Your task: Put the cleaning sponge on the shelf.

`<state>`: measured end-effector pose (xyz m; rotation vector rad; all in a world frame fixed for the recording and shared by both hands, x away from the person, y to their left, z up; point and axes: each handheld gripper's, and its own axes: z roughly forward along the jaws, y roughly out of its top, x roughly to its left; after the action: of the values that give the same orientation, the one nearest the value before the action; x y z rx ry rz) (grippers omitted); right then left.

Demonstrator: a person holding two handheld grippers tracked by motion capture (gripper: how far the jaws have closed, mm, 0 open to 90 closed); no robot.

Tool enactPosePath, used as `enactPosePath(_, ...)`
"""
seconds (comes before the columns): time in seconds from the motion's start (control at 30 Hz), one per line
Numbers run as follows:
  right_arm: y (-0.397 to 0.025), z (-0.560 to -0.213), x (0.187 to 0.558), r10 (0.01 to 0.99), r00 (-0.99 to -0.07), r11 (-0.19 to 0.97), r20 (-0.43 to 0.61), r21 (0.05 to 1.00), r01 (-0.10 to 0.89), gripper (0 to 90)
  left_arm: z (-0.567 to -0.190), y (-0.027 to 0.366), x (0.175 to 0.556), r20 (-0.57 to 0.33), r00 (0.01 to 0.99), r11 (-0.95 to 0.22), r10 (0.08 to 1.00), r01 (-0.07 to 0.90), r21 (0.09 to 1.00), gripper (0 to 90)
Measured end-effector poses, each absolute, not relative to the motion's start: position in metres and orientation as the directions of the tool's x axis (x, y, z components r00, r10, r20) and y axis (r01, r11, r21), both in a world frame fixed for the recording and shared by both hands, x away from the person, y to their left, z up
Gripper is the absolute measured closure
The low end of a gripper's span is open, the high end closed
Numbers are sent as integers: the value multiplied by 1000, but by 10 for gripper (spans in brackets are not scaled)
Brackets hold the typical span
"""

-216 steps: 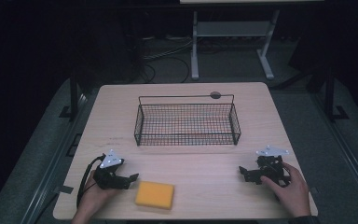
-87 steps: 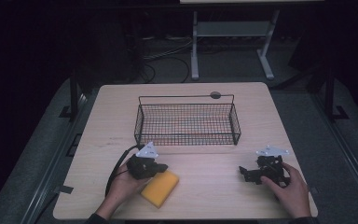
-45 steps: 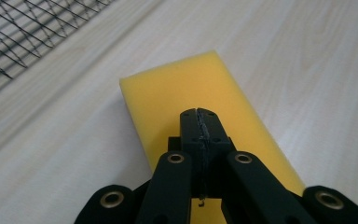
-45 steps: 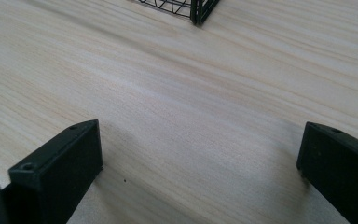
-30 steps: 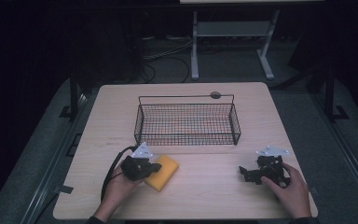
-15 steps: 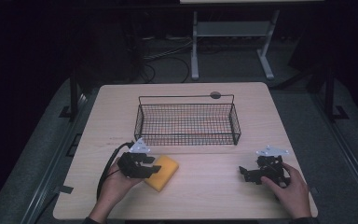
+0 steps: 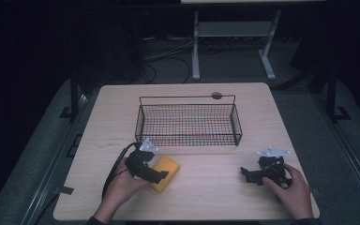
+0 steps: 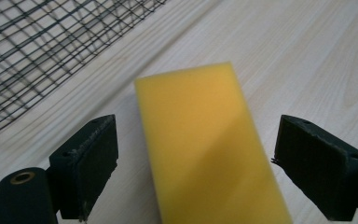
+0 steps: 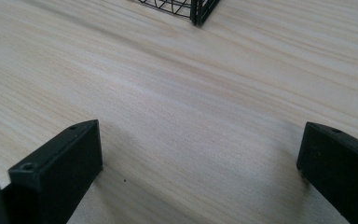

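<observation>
the sponge (image 8: 209, 144) lies flat on the surface (image 7: 215, 197), just in front of the basket (image 7: 236, 126) and near its left end; the left tool (image 7: 155, 174) is right over it, jaws spread wide with one on each side of the yellow block and a clear gap of bare wood between each pad and the foam, so it has hold of nothing yet; in the left gripper view the sponge's long axis runs away from the tool, nearly in line with the jaws, so closing would pinch it across its narrow width; the basket sits just beyond and to the left in that view; the right tool (image 7: 253, 176) rests well apart at the right side of the surface, jaws also wide and empty over bare wood, with one basket corner ahead; the left hand (image 7: 122, 187) is plainly the nearer one, so the pick looks to be its job
</observation>
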<state>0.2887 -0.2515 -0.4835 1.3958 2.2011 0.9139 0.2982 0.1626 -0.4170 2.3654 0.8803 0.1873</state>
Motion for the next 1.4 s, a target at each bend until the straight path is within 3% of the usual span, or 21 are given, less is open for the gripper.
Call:
enactPosePath(0.73,-252,-484,289,899,-437,297,26,696,654,0,-445,140,311,-58,771,-660,634,579,479,128)
enactPosePath(1.4,-252,-484,289,899,-436,297,27,696,654,0,-451,138,310,-54,770,-669,636,584,459,152)
